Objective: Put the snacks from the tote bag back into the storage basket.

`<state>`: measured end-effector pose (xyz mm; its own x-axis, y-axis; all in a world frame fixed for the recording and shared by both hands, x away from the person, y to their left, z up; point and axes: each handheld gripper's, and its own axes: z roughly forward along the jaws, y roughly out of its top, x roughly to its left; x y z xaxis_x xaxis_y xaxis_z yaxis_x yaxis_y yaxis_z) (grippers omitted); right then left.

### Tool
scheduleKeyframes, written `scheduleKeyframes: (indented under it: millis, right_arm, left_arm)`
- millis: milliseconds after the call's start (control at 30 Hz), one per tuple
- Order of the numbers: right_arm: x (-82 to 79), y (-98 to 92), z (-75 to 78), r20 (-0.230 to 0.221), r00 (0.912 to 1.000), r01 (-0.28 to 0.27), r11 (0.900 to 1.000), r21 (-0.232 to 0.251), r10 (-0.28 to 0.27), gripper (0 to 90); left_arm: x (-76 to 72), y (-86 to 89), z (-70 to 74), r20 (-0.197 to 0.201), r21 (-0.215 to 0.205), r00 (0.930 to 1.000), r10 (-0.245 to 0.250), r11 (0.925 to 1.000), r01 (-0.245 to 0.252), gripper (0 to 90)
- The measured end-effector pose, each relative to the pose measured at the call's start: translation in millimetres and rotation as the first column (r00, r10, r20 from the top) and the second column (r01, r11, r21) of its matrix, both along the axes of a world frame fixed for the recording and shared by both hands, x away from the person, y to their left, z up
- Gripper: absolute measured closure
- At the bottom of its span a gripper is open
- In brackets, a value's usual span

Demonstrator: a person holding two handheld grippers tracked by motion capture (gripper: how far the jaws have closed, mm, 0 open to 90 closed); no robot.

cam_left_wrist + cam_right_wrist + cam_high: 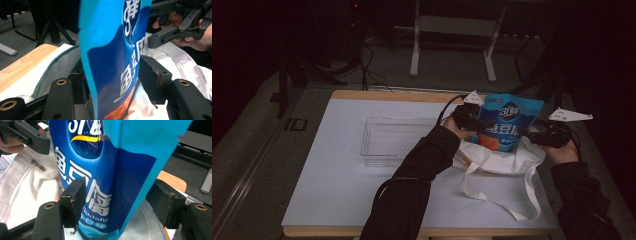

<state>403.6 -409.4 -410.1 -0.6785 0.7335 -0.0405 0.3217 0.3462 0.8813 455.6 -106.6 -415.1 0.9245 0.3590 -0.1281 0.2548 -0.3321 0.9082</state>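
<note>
Table (337, 200), clear tray (397, 140) mid-left, white tote (507, 160) at your right with the blue pouch (509, 120) standing upright in its mouth, long axis vertical, top up, print facing you. Looks like the pouch is coming out or going in; cannot tell which. Left gripper (112, 80) brackets its edge, jaws spread, pinch unclear. Right gripper (120, 200) straddles the other edge, jaws apart. Next: close both firmly, keep it vertical.

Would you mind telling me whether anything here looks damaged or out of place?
Nothing is spilled. The pad on one jaw of the right tongs is frayed along its edge, with threads hanging. The blue snack bag stands half out of the white tote.
</note>
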Motion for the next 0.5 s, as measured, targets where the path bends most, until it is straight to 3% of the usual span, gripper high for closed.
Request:
scheduleKeyframes:
  millis: [267, 400, 500]
  right_arm:
    - [8.9, 8.4, 1.6, -0.034, 0.9985, -0.042, 0.999, 0.008, 0.042, 37.2]
    - [11.0, 12.6, 2.2, -0.057, 0.9958, -0.071, 0.997, 0.029, 0.072, 40.7]
    - [13.0, 17.1, 0.7, -0.076, 0.9935, -0.084, 0.996, 0.008, 0.085, 43.7]
  left_arm:
    - [1.1, 0.7, -1.4, -0.011, -0.013, 0.9998, 0.017, 0.9998, -0.017, 62.7]
    - [-0.1, -0.4, -2.9, -0.016, -0.009, 0.9999, 0.005, 0.9999, -0.005, 62.8]
    - [-0.3, -1.3, -2.7, -0.025, -0.001, 0.9997, -0.003, 1.0000, 0.003, 67.3]
